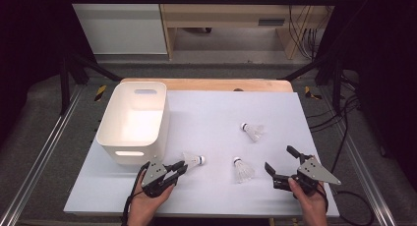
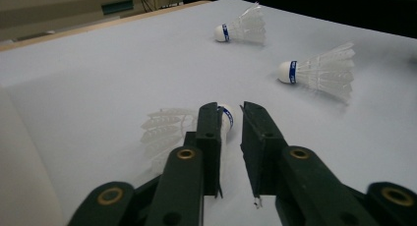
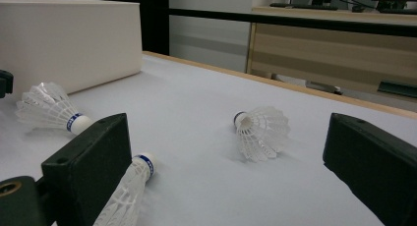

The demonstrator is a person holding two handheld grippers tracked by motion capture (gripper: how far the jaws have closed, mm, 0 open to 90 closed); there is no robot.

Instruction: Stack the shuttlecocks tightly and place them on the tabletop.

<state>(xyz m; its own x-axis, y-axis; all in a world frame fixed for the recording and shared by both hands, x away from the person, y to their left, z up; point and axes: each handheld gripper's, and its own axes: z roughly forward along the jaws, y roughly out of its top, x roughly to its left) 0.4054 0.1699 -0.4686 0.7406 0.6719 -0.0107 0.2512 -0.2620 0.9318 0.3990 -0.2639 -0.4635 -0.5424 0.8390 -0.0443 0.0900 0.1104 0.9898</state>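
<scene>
- High view: the left gripper (image 1: 180, 169) sits near the front left of the white tabletop (image 1: 221, 113), just in front of the white bin (image 1: 134, 122), and its fingers reach right toward the nearest shuttlecock (image 1: 193, 160).
- That shuttlecock lies on its side on the tabletop, just right of the bin's near corner, with its cork end pointing right and its feathers toward the bin.
- Left gripper view: the two dark fingers (image 2: 209, 137) stand almost together with only a narrow gap between them, and the nearest shuttlecock (image 2: 169, 130) lies just past the left fingertip, its blue-banded cork peeking out between the tips.
- The shuttlecock's feathers spread out to the left of the fingers; whether the pads actually press on it I cannot tell, as the cork looks to be beyond the tips and not between the pads.
- The middle shuttlecock (image 1: 242, 170) lies near the front of the tabletop between the two grippers, cork pointing away from the person.
- The far shuttlecock (image 1: 253, 130) lies farther back and a little to the right, well apart from both grippers.
- The right gripper (image 1: 280, 162) is held at the near right of the tabletop, its fingers released and spread wide, with nothing between them.
- Right gripper view: the middle shuttlecock (image 3: 129, 186) lies beside its left finger (image 3: 88, 162).
</scene>
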